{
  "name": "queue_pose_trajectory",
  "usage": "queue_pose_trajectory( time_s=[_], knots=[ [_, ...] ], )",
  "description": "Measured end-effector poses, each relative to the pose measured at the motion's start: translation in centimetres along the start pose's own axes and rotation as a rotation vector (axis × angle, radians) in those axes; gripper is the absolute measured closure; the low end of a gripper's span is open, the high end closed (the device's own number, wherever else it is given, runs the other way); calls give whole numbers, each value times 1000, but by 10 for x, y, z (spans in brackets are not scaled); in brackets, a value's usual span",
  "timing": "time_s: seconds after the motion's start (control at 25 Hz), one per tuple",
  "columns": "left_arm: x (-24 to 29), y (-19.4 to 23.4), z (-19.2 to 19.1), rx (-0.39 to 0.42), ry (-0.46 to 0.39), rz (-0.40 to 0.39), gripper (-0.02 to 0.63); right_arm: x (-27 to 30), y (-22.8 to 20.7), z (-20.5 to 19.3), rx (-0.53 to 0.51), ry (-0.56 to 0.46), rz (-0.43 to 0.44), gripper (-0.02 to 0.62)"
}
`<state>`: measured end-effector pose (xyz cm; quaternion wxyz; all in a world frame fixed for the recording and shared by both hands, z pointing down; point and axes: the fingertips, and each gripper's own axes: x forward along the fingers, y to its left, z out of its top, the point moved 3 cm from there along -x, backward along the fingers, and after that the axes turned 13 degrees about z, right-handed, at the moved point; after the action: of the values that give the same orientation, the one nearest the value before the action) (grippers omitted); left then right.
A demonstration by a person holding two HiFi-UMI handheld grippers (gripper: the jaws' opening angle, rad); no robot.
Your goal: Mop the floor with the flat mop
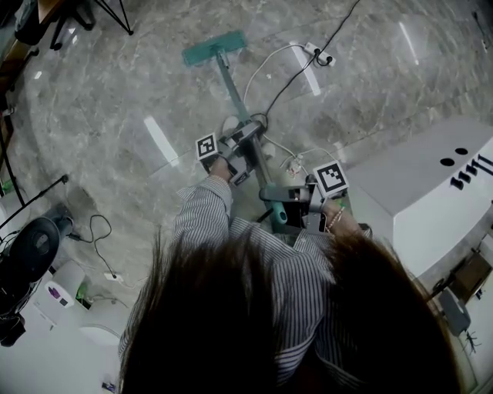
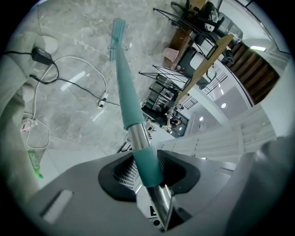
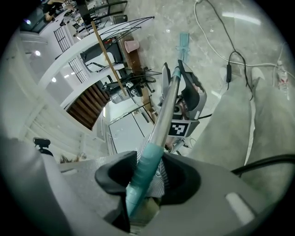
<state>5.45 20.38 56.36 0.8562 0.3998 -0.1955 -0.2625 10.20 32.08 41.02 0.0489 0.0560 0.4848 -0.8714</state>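
A flat mop with a teal head (image 1: 214,48) lies on the grey marble floor (image 1: 139,85) ahead of me. Its pole (image 1: 235,96) slants back to my hands. My left gripper (image 1: 240,145) is shut on the pole partway up; in the left gripper view (image 2: 148,170) the jaws clamp a teal sleeve (image 2: 146,159) with the mop head (image 2: 117,32) far off. Shut too is my right gripper (image 1: 291,197), on the ribbed teal grip (image 3: 144,168) at the pole's top end. From the right gripper view (image 3: 146,179) the left gripper (image 3: 188,94) shows farther down the pole.
White and black cables (image 1: 285,73) and a power strip (image 1: 318,54) lie on the floor right of the mop. A large white unit (image 1: 431,192) stands at the right. Tripod legs (image 1: 115,19) are at top left, a black round device (image 1: 31,250) and white items at lower left.
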Motion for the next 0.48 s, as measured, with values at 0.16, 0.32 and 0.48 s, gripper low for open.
queue_pose_trajectory(
  time_s=[0.16, 0.32, 0.48],
  knots=[
    [0, -15, 22, 11, -10, 7, 472, 15, 6, 19, -3, -16, 22, 442],
    [9, -38, 66, -16, -52, -21, 474, 37, 17, 61, -10, -39, 30, 442],
    [24, -75, 126, -20, -46, -15, 479, 71, 39, 121, -26, -70, 61, 442]
  ],
)
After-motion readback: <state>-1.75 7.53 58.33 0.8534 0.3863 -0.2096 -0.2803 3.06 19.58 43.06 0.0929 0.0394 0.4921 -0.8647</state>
